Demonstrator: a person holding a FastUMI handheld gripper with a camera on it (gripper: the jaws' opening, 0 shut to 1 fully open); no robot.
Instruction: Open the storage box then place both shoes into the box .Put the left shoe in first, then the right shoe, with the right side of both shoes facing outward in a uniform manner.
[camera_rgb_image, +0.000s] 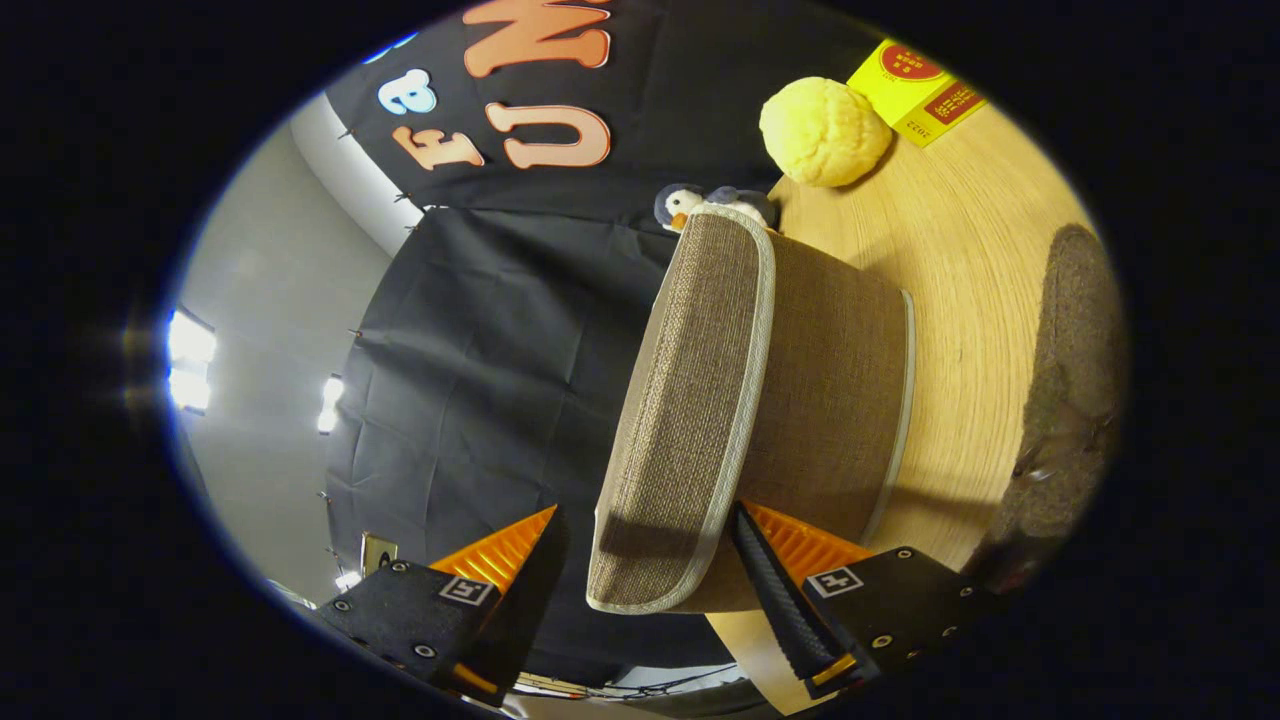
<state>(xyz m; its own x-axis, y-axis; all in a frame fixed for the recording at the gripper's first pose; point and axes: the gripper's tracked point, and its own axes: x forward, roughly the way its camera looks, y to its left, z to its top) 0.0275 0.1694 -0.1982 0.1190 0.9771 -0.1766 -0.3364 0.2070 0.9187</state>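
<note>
rolled finger-mounted view, close on box lid

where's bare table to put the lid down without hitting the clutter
Bare wood table runs between the storage box and the brown shoe. Crowded beyond the box: yellow ball, yellow carton, plush penguin. The tool sits open, straddling the lid.

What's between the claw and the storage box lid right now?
Nothing visible. The lid already sits between the open claw's fingers, its near edge in the gap, one finger beside the box wall.
</note>
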